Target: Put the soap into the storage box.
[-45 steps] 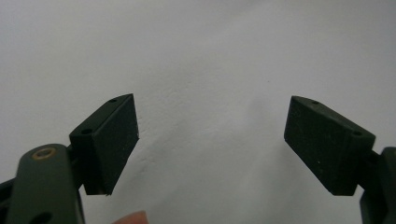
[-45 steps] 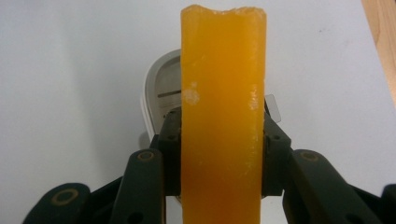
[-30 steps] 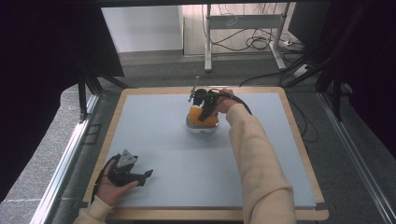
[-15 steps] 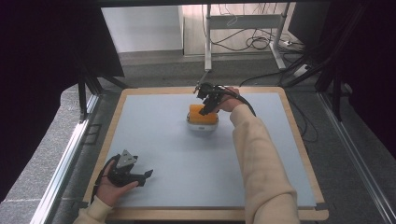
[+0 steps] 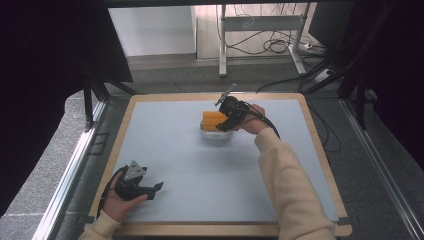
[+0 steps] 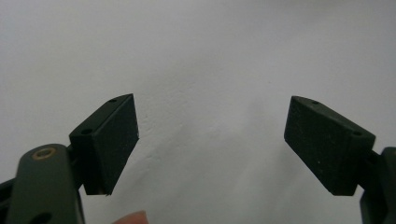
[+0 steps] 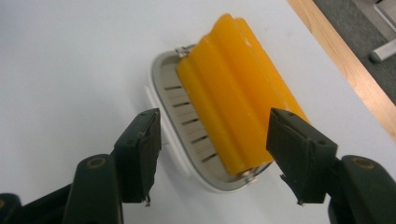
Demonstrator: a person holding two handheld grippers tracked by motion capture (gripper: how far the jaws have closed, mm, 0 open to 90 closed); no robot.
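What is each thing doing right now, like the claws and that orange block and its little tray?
Right claw: open, jaws either side of the tray's near end, gripping nothing.
Left claw: open, empty, over bare table.
Orange block: lying in the tray, along one side.
White tray: flat on the table, slats showing beside the block.

high: above, whole table (image 5: 165,150) | tongs views: close, facing down at tabletop, shared with high

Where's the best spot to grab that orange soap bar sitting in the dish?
Probably across the soap bar's two long sides, near its middle, coming down from above. It stands proud of the white dish, leaving those sides exposed, and the open right tongs look wide enough.
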